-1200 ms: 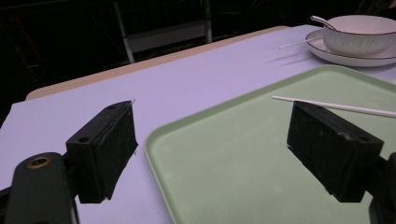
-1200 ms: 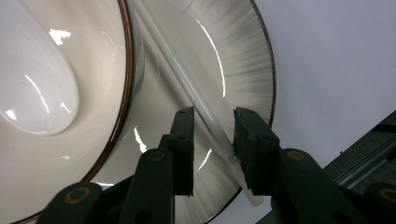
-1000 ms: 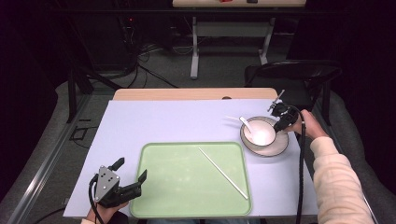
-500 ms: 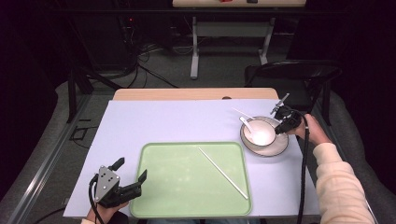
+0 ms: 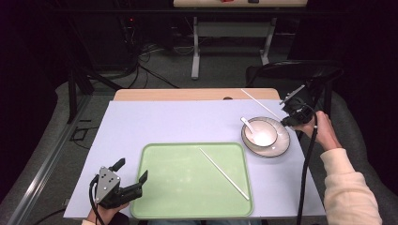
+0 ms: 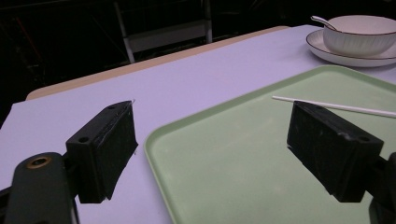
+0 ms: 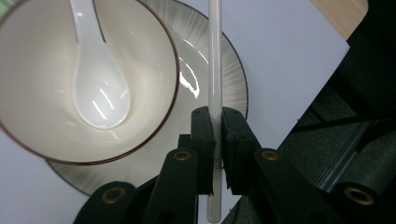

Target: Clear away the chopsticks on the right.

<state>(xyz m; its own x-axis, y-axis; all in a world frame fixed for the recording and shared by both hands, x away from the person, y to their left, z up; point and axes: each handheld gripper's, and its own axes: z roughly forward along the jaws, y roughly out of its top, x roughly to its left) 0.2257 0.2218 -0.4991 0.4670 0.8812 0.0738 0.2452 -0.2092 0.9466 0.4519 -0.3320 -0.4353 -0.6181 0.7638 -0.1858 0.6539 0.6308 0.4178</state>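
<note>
High view, largest first: desk (image 5: 187,122) w/ lilac cover, green tray (image 5: 164,197) at near centre, plate (image 5: 281,145) at right w/ bowl (image 5: 263,136) on it.

Containers:
- Tray: one white chopstick (image 5: 224,174) lying diagonal across right half, flat, otherwise bare.
- Bowl: white soup spoon (image 7: 95,88) inside, scoop in the bottom, handle resting on rim. No food or liquid seen.
- Plate: carries bowl only.

Grippers:
- Right gripper (image 7: 217,135): just beyond plate's right edge, lifted off desk. Jaws just closed, now pinched tight on 2nd chopstick (image 7: 215,60); grip near one end, long part sticking out up and left over desk cover, short stub behind jaws.
- Left gripper (image 5: 129,180): at tray's near-left corner, jaws wide apart, nothing between them, not touching tray.

Risks (judgement):
- Grip is near one end on a thin, smooth, round stick: could pivot or slide in jaws during carry.
- Long free end could catch bowl rim or spoon handle if swung low twd tray; bowl could shift, spoon could tip out.
- Release from height: stick could roll or bounce off tray, or knock the one already there.
</note>
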